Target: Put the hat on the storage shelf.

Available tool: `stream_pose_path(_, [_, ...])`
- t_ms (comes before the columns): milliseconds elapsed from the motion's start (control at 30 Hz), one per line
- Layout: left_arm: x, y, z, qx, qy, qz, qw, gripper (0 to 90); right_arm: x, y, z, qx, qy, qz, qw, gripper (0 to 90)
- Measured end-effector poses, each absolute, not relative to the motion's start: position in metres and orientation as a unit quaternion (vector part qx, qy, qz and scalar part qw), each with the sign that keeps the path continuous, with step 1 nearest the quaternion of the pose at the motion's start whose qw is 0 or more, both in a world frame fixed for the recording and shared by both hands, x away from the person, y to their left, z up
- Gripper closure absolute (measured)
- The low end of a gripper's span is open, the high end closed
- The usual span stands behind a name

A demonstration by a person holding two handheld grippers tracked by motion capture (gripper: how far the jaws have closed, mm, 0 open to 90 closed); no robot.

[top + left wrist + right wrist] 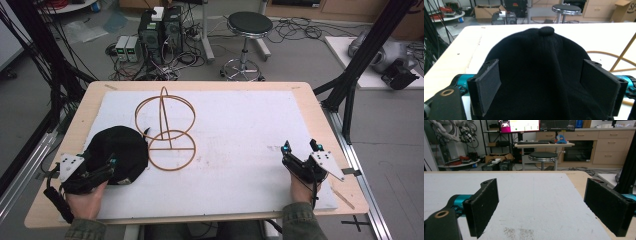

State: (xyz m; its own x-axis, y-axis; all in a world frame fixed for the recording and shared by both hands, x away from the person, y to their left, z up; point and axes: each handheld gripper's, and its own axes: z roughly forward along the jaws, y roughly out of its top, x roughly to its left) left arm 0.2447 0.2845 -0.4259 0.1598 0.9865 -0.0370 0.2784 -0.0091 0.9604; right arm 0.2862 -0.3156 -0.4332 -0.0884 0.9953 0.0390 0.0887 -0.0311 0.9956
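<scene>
A black cap (119, 151) lies on the white mat (240, 120) at the front left. In the left gripper view the cap (541, 65) sits between the two wide-apart jaws, button end away from me. My left gripper (106, 170) is open at the cap's near edge; its pads (489, 83) stand either side of the fabric without pressing it. Just right of the cap stands a brown wire stand (165, 128) of two rings and an upright loop, seen also as a wire stand (622, 55) in the left gripper view. My right gripper (299, 146) is open over bare mat, as the right gripper (541, 205) shows.
The wooden table (320, 115) ends close to the right of the right gripper. Black frame posts (357, 70) rise at the right and left sides. Beyond the far edge are a round stool (248, 25) and computer boxes with cables (159, 31) on the floor.
</scene>
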Motion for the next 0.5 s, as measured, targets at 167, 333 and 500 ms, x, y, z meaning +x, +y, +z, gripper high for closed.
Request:
stream_pose_path(167, [0.2468, 0.2796, -0.4277, 0.61, 0.525, 0.372, 0.463, 20.3, 0.2866, -0.3167, -0.4335, 0.509, 0.532, 0.508, 0.446, 11.8])
stream_pose_path(333, [0.2486, 0.2777, -0.4305, 0.616, 0.526, 0.365, 0.459, 21.7, 0.2865, -0.3162, -0.4336, 0.512, 0.533, 0.506, 0.444, 11.8])
stream_pose_path(500, [0.2475, 0.2777, -0.4303, 0.617, 0.522, 0.365, 0.463, 26.6, 0.2866, -0.3167, -0.4337, 0.513, 0.533, 0.505, 0.444, 11.8])
